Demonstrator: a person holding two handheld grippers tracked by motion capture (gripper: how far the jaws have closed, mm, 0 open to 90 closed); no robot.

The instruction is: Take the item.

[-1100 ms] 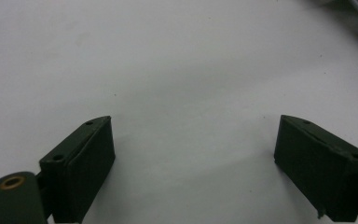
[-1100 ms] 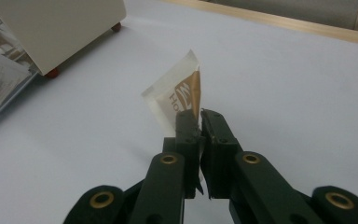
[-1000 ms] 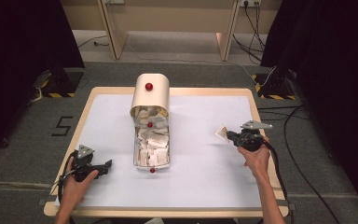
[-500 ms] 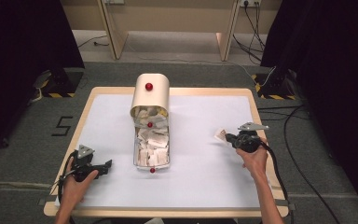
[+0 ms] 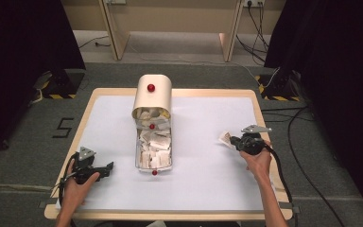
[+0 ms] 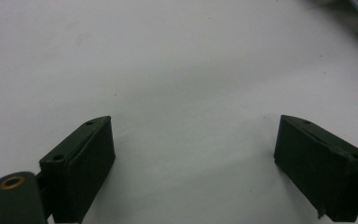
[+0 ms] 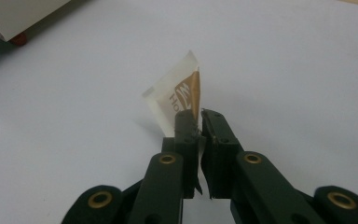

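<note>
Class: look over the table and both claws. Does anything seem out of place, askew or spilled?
One thing: a sachet is away from the full tray, pinched upright in the right claw above the white mat. The left claw is open and empty. Nothing is spilled.

Black hand-held gripper (image 7: pixel 199 122) jaws with brass rivets (probably screws).

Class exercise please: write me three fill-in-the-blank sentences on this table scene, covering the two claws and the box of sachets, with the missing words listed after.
1. The right claw is shut on a small ____.
2. The left claw has its jaws ____, with nothing between them.
3. The knobs on the box are coloured ____.

Missing words: sachet; open; red.
</note>
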